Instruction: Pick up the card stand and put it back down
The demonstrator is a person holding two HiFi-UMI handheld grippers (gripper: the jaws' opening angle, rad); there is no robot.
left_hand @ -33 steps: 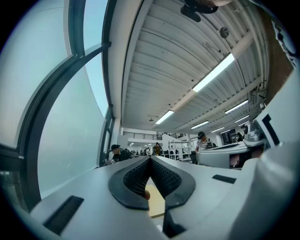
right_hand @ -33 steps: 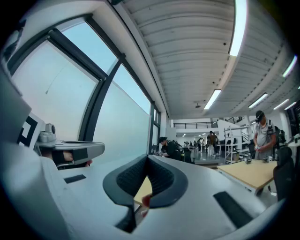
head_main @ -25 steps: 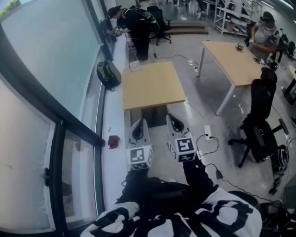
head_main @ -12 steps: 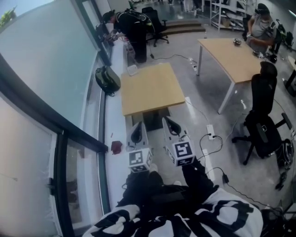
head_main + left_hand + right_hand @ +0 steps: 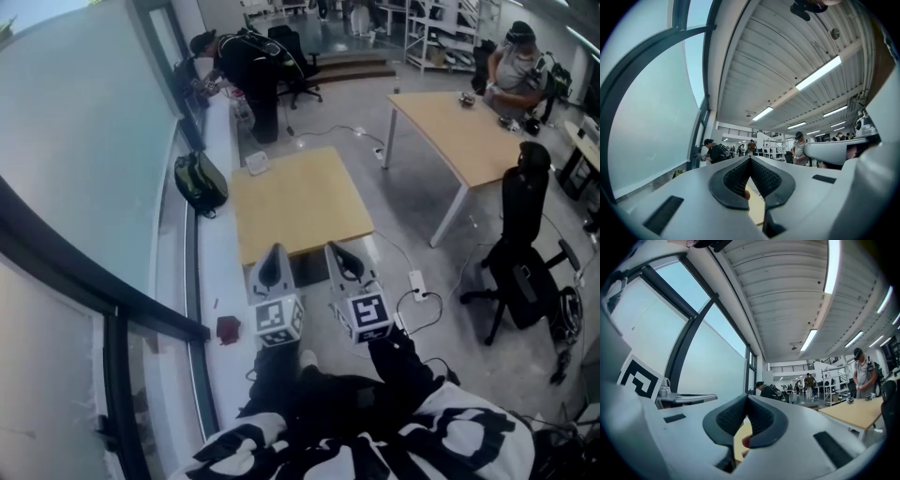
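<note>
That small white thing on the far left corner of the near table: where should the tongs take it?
Probably by its near edge, coming over the table from the near side. The white thing looks low and sits at its far left corner, with the ledge close beside it, so that side is cramped. Its shape is too small to tell.

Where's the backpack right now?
Head view, upper left: the dark backpack sits on the white ledge along the window, just left of the near wooden table and ahead of the left gripper.
</note>
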